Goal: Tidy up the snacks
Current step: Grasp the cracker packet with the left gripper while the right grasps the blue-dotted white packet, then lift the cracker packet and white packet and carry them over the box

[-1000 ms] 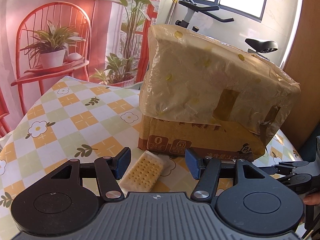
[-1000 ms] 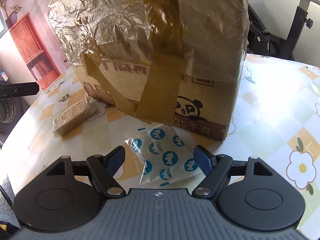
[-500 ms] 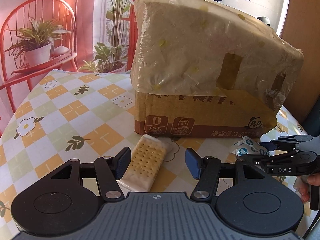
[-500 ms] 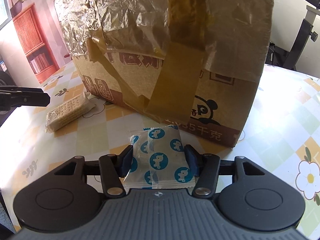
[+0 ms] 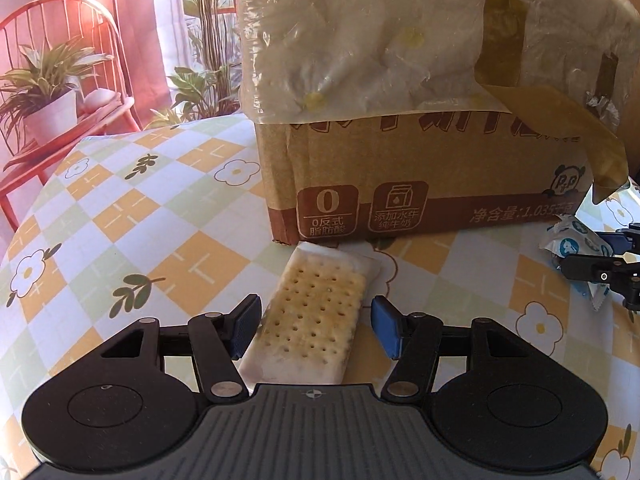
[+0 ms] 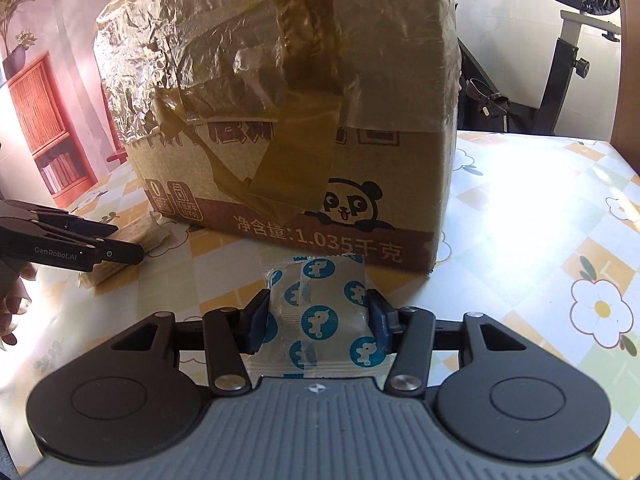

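Floral checked tablecloth [image 5: 120, 216]; exercise bike [image 6: 568, 52] behind.

Left gripper [image 5: 316, 326] held low with jaws spread; right gripper [image 6: 318, 322] low, jaws closed on something

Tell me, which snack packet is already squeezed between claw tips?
The blue-dotted packet, pinched by the right claw. The cracker packet lies loose inside the open left claw.

White packet [image 6: 320, 316], blue round logos
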